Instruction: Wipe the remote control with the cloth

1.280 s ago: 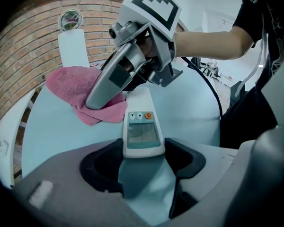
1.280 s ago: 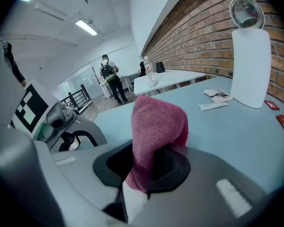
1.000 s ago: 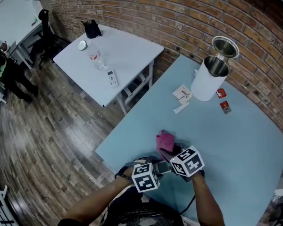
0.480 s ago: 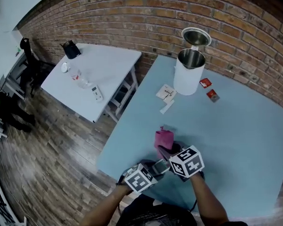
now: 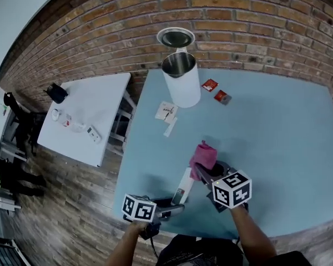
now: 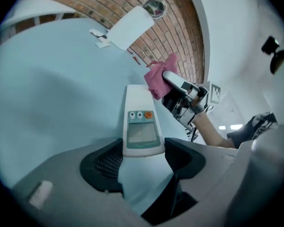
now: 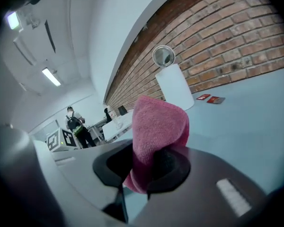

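A white remote control (image 5: 182,187) with a small screen lies lengthwise between my two grippers, over the blue table (image 5: 277,137). My left gripper (image 5: 173,206) is shut on its near end; in the left gripper view the remote control (image 6: 140,125) sits clamped between both pads, buttons up. A pink cloth (image 5: 204,155) bunches out of my right gripper (image 5: 205,170), which is shut on it. The cloth (image 6: 157,77) sits at the remote's far end, with the right gripper (image 6: 179,85) behind it. In the right gripper view the cloth (image 7: 159,125) stands up from the jaws.
A white cylindrical kettle (image 5: 181,80) with its lid open stands at the table's far side by the brick wall. Two red packets (image 5: 216,91) and white paper slips (image 5: 166,112) lie near it. A white side table (image 5: 83,118) with small items stands left of the blue table.
The two marker cubes, close together before, are now apart. The left gripper has rolled and swung left; the right gripper has carried the cloth up to the remote's far end.
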A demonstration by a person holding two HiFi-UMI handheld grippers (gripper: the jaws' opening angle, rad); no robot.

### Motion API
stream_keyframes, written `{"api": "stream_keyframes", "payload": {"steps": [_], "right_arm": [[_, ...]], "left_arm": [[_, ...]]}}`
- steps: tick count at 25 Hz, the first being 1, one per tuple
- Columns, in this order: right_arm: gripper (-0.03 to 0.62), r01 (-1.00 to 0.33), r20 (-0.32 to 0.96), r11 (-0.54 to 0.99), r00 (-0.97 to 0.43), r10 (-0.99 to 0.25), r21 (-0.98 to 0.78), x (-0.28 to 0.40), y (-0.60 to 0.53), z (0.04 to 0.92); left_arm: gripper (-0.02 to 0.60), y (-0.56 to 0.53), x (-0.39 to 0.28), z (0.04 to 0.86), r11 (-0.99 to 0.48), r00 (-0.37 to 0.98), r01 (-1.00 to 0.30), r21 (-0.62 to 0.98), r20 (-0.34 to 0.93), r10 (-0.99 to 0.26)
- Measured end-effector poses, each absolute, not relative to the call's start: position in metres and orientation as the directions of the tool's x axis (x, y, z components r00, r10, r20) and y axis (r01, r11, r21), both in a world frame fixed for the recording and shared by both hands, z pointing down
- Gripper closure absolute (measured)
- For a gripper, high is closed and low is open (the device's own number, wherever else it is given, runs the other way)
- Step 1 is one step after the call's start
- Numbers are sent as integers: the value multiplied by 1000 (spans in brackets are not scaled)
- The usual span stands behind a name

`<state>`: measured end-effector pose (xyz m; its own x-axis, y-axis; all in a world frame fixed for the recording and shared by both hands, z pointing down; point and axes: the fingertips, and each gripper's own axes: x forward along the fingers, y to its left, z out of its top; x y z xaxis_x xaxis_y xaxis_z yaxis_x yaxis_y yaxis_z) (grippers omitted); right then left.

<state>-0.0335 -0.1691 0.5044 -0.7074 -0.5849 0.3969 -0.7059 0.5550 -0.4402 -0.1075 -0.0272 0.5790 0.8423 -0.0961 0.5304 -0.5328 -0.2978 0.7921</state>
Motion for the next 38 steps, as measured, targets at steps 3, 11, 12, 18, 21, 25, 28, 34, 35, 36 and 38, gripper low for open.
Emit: {"api": "stream_keyframes", "payload": {"steps": [3, 11, 12, 18, 21, 25, 28, 34, 35, 36, 38], "right_arm": [[520, -731, 394, 524, -679, -619, -437, -24, -169, 510], [520, -719, 381, 558, -693, -611, -414, -39, -172, 523], [520, -714, 385, 579, -700, -602, -392, -45, -171, 525], [520, -691, 441, 674, -706, -554, -259, -79, -160, 545], [520, -689, 450, 678, -705, -548, -256, -85, -157, 551], [520, -663, 434, 704, -728, -530, -254, -92, -151, 548], [520, -643, 430, 718, -746, -508, -267, -96, -143, 544], [520, -622, 423, 734, -763, -489, -273, -95, -131, 546], [520, -615, 419, 740, -769, -484, -273, -96, -129, 545], [520, -605, 411, 748, -776, -479, -272, -97, -126, 543], [520, -583, 405, 765, -791, -458, -273, -99, -120, 536]], "left_arm": [[307, -15, -104, 574, -150, 910, -413, 898, 404, -93], [307, -14, -106, 548, 122, 956, -16, 992, 51, -290], [307, -15, -107, 546, 136, 949, 21, 990, 22, -313], [307, -22, -117, 540, 166, 891, 181, 969, -90, -445], [307, -22, -117, 539, 166, 872, 218, 962, -115, -476], [307, -21, -112, 538, 168, 868, 226, 959, -121, -481], [305, -21, -110, 538, 165, 869, 224, 960, -121, -479], [305, -21, -107, 538, 157, 863, 233, 960, -129, -488], [305, -21, -106, 539, 156, 863, 232, 960, -129, -489], [305, -22, -106, 539, 155, 861, 233, 960, -130, -491], [305, -23, -104, 538, 153, 858, 237, 959, -132, -497]]}}
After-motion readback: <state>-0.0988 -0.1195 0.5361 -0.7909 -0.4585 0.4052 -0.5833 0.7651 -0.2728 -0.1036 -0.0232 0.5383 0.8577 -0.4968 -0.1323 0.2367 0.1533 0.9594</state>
